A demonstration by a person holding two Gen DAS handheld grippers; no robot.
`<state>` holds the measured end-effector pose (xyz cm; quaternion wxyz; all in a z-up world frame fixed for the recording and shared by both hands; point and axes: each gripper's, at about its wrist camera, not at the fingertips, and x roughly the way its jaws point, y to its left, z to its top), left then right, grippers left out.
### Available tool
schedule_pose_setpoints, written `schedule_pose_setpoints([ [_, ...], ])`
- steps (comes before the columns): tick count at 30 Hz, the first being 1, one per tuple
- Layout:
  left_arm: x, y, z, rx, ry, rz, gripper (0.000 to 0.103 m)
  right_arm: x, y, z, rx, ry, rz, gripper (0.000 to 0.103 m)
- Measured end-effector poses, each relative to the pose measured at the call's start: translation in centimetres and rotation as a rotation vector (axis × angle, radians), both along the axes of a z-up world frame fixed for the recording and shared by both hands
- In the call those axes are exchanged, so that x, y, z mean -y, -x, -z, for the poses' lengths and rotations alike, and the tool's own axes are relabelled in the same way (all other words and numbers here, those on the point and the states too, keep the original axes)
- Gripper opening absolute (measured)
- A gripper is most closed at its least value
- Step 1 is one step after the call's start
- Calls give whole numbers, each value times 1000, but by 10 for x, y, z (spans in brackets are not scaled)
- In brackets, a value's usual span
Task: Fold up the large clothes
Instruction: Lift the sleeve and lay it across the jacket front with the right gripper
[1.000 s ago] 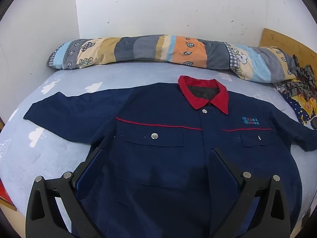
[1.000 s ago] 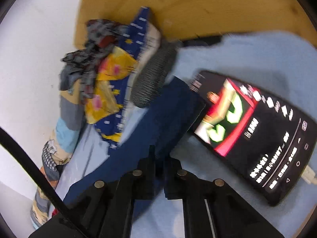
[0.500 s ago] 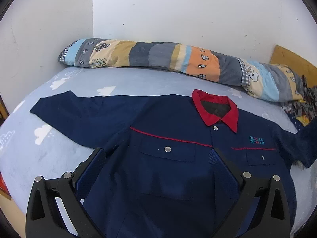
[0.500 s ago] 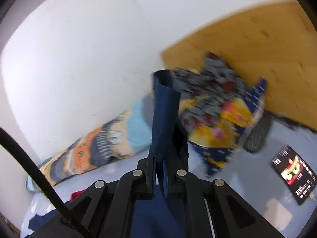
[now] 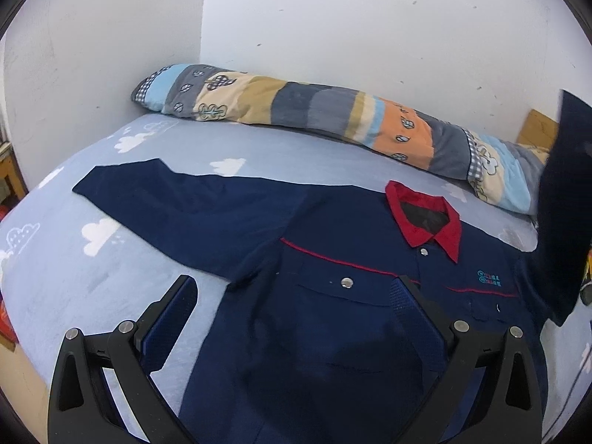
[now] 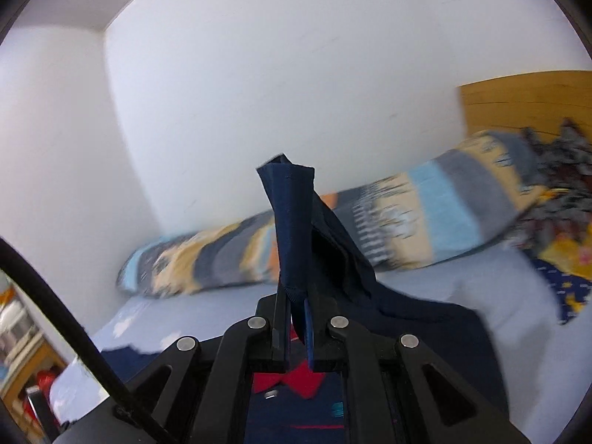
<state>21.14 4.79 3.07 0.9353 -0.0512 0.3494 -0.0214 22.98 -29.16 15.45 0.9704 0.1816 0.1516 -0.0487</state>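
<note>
- Your left wrist view gives you the whole navy shirt [image 5: 333,333] lying flat, front up, across the middle of the bed [image 5: 74,288], its red collar [image 5: 425,222] toward the far edge, where the long striped pillow [image 5: 333,118] runs along the wall.
- In that view your left gripper [image 5: 292,296] hangs over the shirt's lower front with its jaws spread wide and nothing between them.
- Only that view shows the shirt's other sleeve [image 5: 177,199] spread flat toward the bed's left edge, with bare cloud-print sheet around it.
- At that view's right edge, a dark fold of the shirt [image 5: 562,203] stands up off the bed.
- Your right wrist view explains it: your right gripper [image 6: 298,318] is clamped tight on the end of a sleeve [image 6: 292,222], which sticks up past the fingertips, the cloth trailing down to the shirt below.
- Only this view shows the wooden headboard [image 6: 525,100] and a heap of patterned clothes [image 6: 555,229] at the bed's right end; much of it is blurred.
- Open sheet lies between the shirt and the pillow.
</note>
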Motion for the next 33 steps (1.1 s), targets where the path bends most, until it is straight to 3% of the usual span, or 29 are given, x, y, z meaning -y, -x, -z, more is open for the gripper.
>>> schedule_pose_setpoints([
  [7,-13,1,-1,2,-2,-29,103,-112,-57,36,-71,69,-211,6],
  [10,-15,1,0,-2,-3,-34,103,-150,-80,71,-145,77,-293,6],
  [17,-13,1,0,3,-17,-34,103,-206,-101,152,-292,41,-452,6],
  [22,-16,1,0,-3,-12,-38,103,-234,-106,197,-408,60,-484,10],
  [23,-16,1,0,-3,-10,-38,103,-236,-108,210,-462,40,-494,15],
  [25,-17,1,0,-1,-13,-40,103,-242,-114,238,-603,27,-533,49],
  [26,-17,1,0,-3,-11,-40,103,-245,-114,245,-633,28,-554,50],
  [29,-19,0,0,-6,1,-41,103,-246,-99,225,-569,54,-596,50],
  [30,-19,0,0,-3,3,-41,103,-237,-97,208,-509,52,-573,50],
  [32,-19,1,-1,3,-2,-42,103,-209,-93,184,-422,37,-497,56],
  [33,-19,1,-1,2,-2,-40,103,-192,-93,174,-394,24,-439,65],
])
